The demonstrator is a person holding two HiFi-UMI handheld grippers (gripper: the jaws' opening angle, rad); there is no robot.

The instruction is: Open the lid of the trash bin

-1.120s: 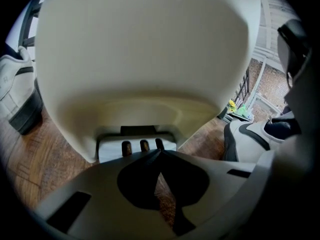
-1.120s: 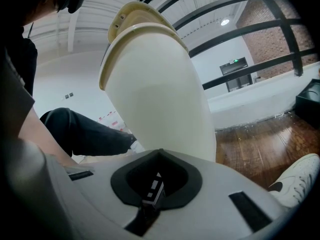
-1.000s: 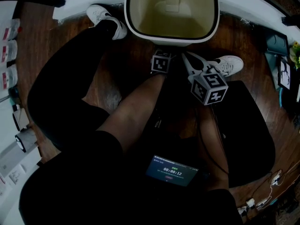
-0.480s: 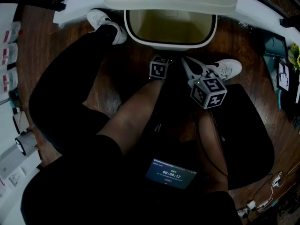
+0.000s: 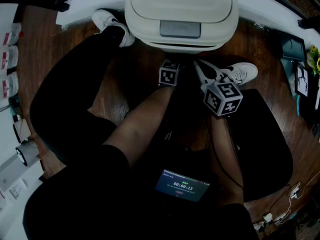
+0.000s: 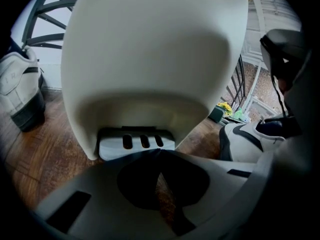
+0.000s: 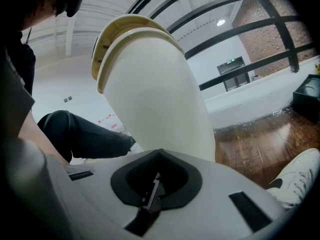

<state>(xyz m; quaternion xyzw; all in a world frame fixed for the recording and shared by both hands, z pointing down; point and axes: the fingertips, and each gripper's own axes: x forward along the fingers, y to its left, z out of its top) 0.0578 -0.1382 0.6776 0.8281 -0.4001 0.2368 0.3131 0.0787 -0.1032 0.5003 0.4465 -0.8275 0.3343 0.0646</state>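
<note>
The cream trash bin (image 5: 181,39) stands at the top of the head view with its lid (image 5: 181,4) down; a grey push plate (image 5: 180,29) sits on the lid's front. In the left gripper view the bin's body (image 6: 150,49) fills the frame, and a grey slotted pedal (image 6: 136,143) shows at its base. My left gripper (image 6: 159,154) is shut and empty, its tips just before that pedal; whether they touch it I cannot tell. My right gripper (image 7: 159,156) is shut and empty beside the bin (image 7: 155,99). Both grippers (image 5: 174,63) (image 5: 200,66) sit close in front of the bin.
A person's white shoes (image 5: 112,21) (image 5: 240,71) flank the bin on the brown wood floor (image 5: 125,69). Dark-clad legs (image 5: 70,99) fill the left and middle. A lit timer screen (image 5: 182,184) is near the bottom. A white ledge (image 5: 280,9) runs behind the bin.
The bin's lid was up a second ago, showing the inside; it swung down halfway and is now down. Both grippers stayed nearly where they were.
</note>
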